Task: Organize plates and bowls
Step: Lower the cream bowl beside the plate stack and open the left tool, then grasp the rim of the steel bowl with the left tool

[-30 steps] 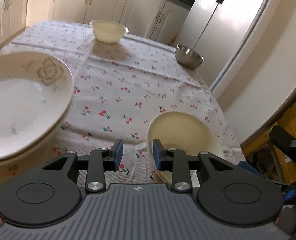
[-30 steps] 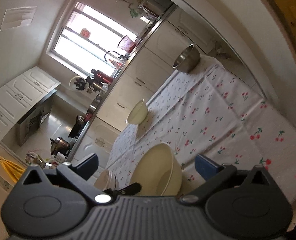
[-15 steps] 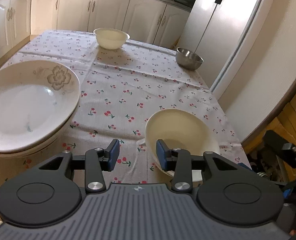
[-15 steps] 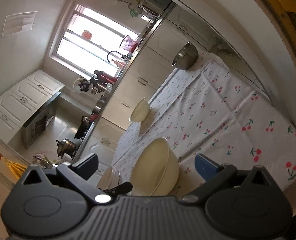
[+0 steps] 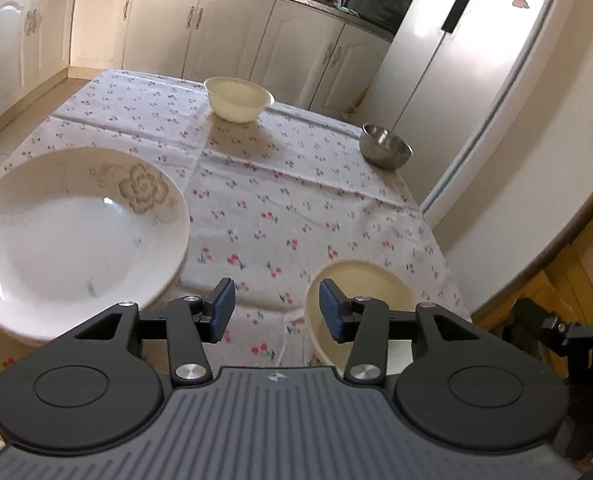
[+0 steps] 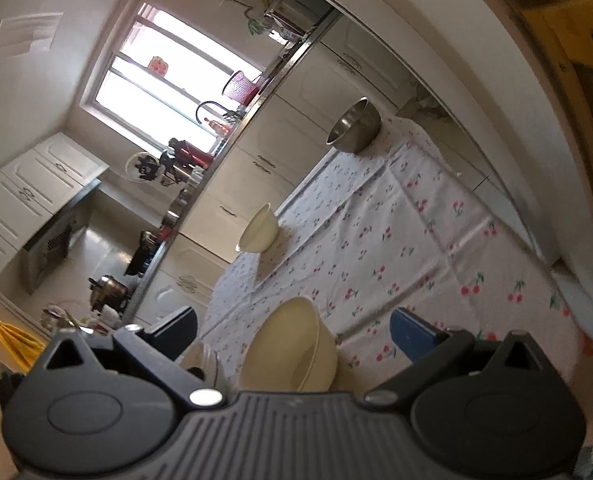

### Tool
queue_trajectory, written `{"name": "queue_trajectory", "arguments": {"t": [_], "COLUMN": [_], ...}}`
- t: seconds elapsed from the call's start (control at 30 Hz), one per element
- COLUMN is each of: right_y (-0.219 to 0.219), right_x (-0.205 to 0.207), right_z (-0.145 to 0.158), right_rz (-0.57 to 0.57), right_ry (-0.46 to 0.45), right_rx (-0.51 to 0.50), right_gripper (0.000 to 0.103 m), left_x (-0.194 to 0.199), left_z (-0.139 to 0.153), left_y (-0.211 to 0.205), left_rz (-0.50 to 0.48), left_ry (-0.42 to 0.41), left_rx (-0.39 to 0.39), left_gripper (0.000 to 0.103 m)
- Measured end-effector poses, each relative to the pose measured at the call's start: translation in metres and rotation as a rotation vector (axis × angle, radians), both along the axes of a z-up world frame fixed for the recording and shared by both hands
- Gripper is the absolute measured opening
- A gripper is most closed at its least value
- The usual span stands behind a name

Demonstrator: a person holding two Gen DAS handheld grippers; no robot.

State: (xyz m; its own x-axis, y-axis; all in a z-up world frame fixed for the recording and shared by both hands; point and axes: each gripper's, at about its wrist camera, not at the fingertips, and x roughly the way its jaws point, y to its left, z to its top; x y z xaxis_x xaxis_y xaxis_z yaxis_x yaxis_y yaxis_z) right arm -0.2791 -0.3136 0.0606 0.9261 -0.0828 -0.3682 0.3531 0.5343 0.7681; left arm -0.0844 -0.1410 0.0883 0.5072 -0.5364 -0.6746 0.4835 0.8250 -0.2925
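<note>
A large white plate with a flower print (image 5: 80, 236) tops a stack at the table's near left. A cream bowl (image 5: 360, 292) sits at the near right edge, partly behind my left gripper's right finger. My left gripper (image 5: 277, 310) hovers over the cloth between plate and bowl; its jaws are opening and nothing is between them. A second cream bowl (image 5: 238, 98) and a steel bowl (image 5: 385, 152) stand at the far end. In the right wrist view my right gripper (image 6: 292, 326) is wide open, with the near cream bowl (image 6: 292, 348) lying ahead between its fingers, untouched.
A cherry-print cloth (image 5: 296, 200) covers the table. A white fridge (image 5: 476, 60) stands beyond the right far corner, and cream cabinets (image 5: 156, 28) run along the back. The right wrist view shows the plate stack (image 6: 206, 360) left of the bowl.
My left gripper's jaws have spread wider and the gripper has risen and pulled back from the plate stack. The right gripper's view has barely shifted.
</note>
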Motion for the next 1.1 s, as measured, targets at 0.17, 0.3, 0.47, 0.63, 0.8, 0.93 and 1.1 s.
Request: {"name": "queue_trajectory", "arguments": {"t": [0.17, 0.3, 0.47, 0.63, 0.8, 0.93, 1.1], "right_y": [-0.014, -0.037, -0.072, -0.104, -0.137, -0.161, -0.194], "right_x": [0.016, 0.033, 0.066, 0.107, 0.151, 0.176, 0.196], "right_z": [0.016, 0.029, 0.043, 0.044, 0.035, 0.02, -0.016], "right_rz": [-0.018, -0.041, -0.063, -0.077, -0.107, -0.129, -0.15], "right_ry": [0.012, 0.013, -0.016, 0.006, 0.037, 0.061, 0.067], "right_rx": [-0.045, -0.071, -0.105, -0.145, -0.208, -0.231, -0.143], "right_gripper": [0.102, 0.102, 0.101, 0.097, 0.089, 0.085, 0.076], "left_x": [0.023, 0.043, 0.07, 0.098, 0.126, 0.144, 0.165], "left_z": [0.015, 0.029, 0.047, 0.053, 0.047, 0.036, 0.011], "left_y": [-0.007, -0.02, -0.049, -0.085, -0.122, -0.157, -0.2], "left_rz": [0.001, -0.008, -0.04, -0.064, -0.099, -0.114, -0.108], "left_ry": [0.008, -0.008, -0.048, -0.09, -0.108, -0.122, -0.133], "left_rx": [-0.027, -0.052, -0.058, -0.048, -0.056, -0.06, -0.039], "left_gripper": [0.06, 0.066, 0.068, 0.077, 0.083, 0.089, 0.082]}}
